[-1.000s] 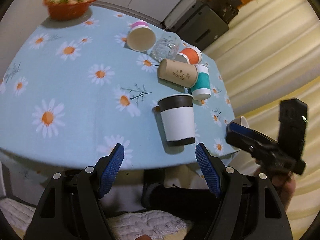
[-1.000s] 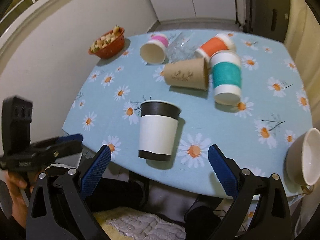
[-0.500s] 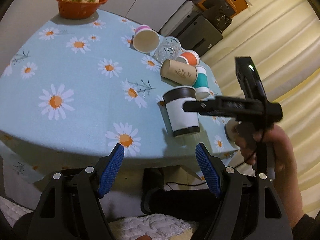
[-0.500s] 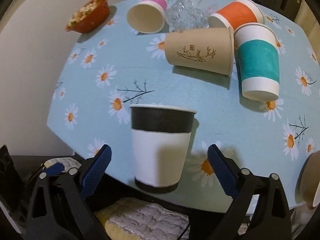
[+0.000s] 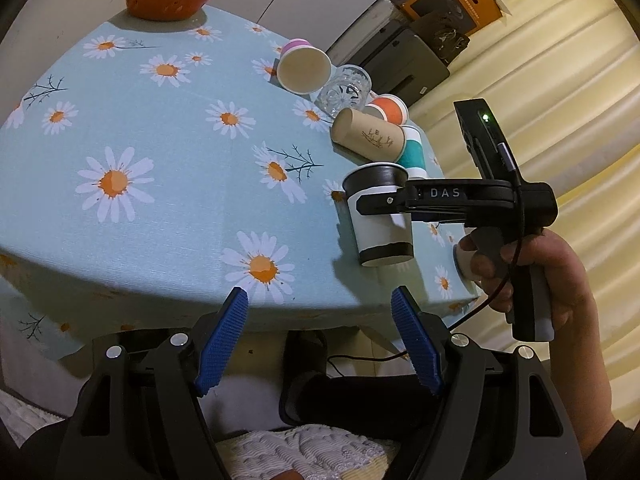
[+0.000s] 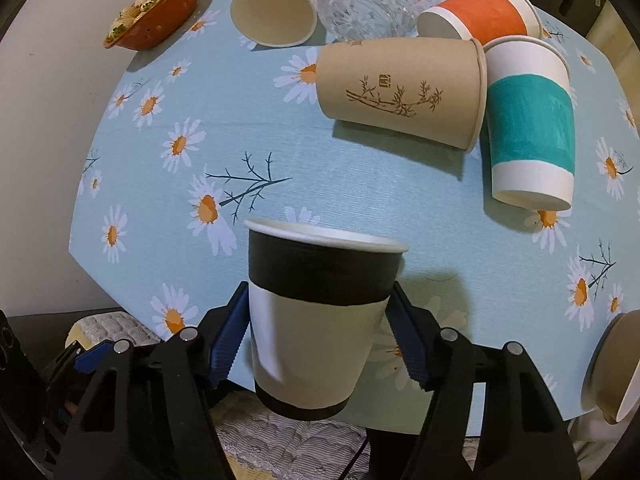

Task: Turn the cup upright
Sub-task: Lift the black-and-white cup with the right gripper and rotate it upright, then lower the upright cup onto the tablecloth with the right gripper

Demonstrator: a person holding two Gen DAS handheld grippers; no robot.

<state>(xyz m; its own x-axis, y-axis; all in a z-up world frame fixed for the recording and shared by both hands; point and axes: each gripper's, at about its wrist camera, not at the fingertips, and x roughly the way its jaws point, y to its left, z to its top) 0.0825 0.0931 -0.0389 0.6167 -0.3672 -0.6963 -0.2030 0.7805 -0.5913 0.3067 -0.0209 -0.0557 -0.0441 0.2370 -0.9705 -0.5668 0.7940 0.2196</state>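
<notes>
Right wrist view: black-and-white paper cup stands upright near the table's front edge, between the blue pads of the right gripper, jaws closed in against its sides.
Left gripper: spread wide, holding nothing, off the table edge.
Writing: "DAS" on the right gripper's arm.
Lying paper cups: four – kraft brown with bamboo print, teal-banded, orange, pink.
Clear glass: one.
Orange bowl: one, farthest.

A black-and-white paper cup is being seen low in the frame's centre, upright with its white rim uppermost, a black band beneath the rim and another at the base, near the desk's front edge.
</notes>
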